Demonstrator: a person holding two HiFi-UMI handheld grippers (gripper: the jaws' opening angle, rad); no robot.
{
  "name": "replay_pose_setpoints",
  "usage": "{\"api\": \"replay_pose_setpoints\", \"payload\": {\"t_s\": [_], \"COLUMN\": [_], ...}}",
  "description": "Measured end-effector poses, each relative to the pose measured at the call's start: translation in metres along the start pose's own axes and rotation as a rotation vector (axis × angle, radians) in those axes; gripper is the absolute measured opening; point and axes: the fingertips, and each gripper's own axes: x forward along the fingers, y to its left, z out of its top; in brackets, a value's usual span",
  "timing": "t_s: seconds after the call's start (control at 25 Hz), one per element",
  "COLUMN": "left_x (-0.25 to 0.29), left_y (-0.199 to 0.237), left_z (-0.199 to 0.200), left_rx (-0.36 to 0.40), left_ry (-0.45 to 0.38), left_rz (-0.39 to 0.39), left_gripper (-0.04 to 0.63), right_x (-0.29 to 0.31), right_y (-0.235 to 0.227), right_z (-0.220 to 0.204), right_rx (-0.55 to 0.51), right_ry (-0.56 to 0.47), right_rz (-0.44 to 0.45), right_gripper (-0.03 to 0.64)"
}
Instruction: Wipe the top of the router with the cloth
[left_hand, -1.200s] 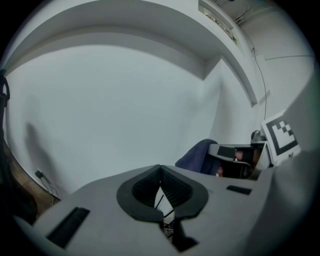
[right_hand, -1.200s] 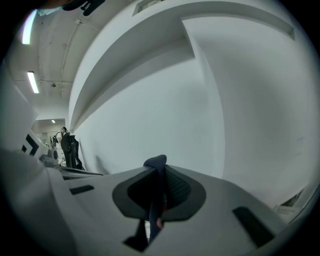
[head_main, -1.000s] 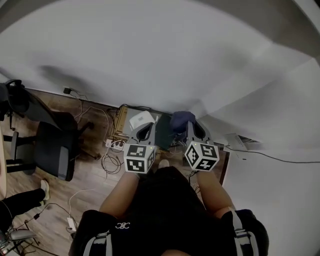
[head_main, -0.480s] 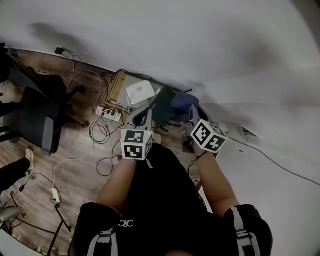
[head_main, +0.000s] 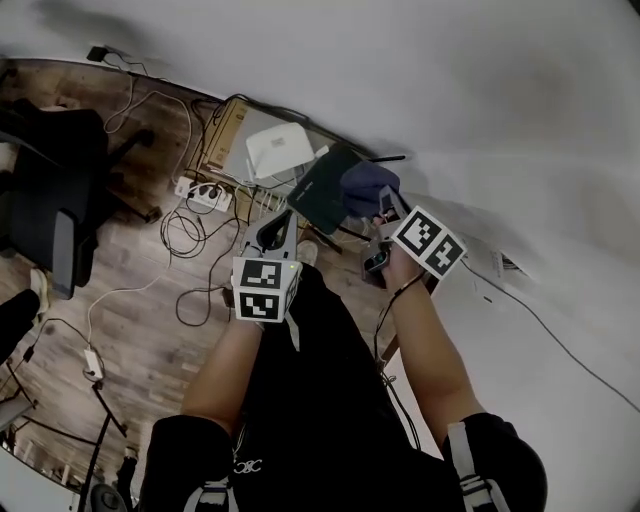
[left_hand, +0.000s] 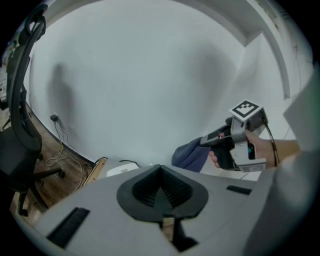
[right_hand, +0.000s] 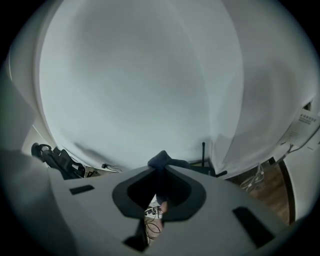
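Hanging closed on nothing above the floor (head_main: 130, 290): left gripper (head_main: 272, 232). Lying at the floor's wall edge, right end hiding behind fabric: dark router (head_main: 320, 192). Bunching there, contact unclear: blue cloth (head_main: 365, 187), being pinched tight by right gripper (head_main: 383, 205).

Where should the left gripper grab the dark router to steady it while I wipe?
Likely the router's thin left edge, coming in from the left with the left gripper. It is a flat slab, so only an edge fits the jaws; the cloth in the right gripper crowds its right side, and an antenna juts from the far end.
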Motion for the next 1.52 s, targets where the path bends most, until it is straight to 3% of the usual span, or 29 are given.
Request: {"api": "replay_pose_setpoints", "payload": {"t_s": [0.56,0.92,1.52], "left_x": [0.096,0.106,0.104], "left_y": [0.05,0.069,0.092], "left_z": [-0.088,-0.135,-0.147], "left_rx": [-0.007,-0.04,0.003], "left_ry": [0.097,0.176,0.223], "left_rz": [0.005,0.028,0.021], "left_gripper": [0.001,0.001,0.0], "right_x": [0.151,0.223,0.286], "right_y": [-0.073,-0.101,-0.111], "right_z": [-0.038,-0.041,-0.065], "right_rx": [0.026,-0.013,-0.145], "right_ry": [0.172,0.227,0.254], "right_rz": [-0.116,-0.187,-0.193], "right_gripper": [0.006,0.006,0.006]}}
